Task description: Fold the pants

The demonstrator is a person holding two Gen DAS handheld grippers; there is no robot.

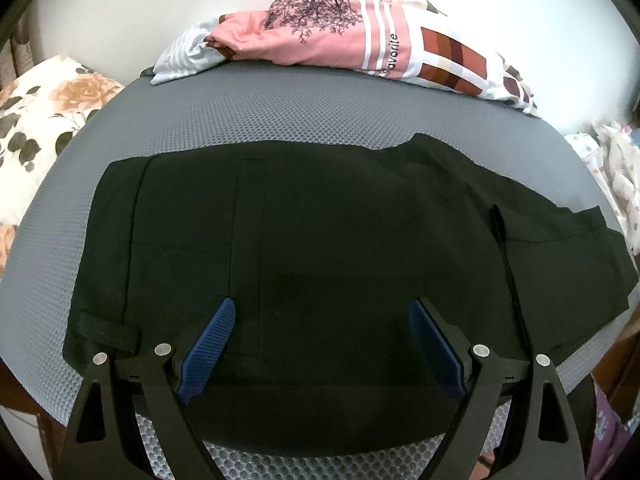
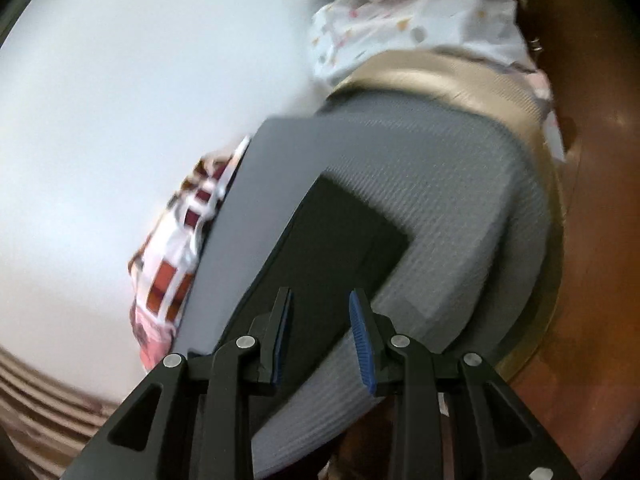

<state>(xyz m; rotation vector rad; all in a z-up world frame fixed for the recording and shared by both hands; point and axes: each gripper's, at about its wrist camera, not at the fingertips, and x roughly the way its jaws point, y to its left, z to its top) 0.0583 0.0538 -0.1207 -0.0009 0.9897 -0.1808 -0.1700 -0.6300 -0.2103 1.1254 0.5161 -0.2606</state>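
Note:
Black pants (image 1: 304, 240) lie flat across a grey mesh cushion (image 1: 248, 112), waistband at the left, legs folded over at the right. My left gripper (image 1: 322, 308) is open and empty, its blue pads just above the pants' near edge. In the right wrist view, tilted and blurred, the pants' end (image 2: 332, 248) lies on the cushion (image 2: 460, 200). My right gripper (image 2: 320, 300) is partly open and empty, over the pants' near edge.
A pile of pink and checked clothes (image 1: 360, 36) lies at the cushion's far edge. A floral pillow (image 1: 44, 128) is at the left. Spotted white fabric (image 1: 616, 168) is at the right. A white wall (image 2: 140, 100) and brown wooden furniture (image 2: 600, 240) are around.

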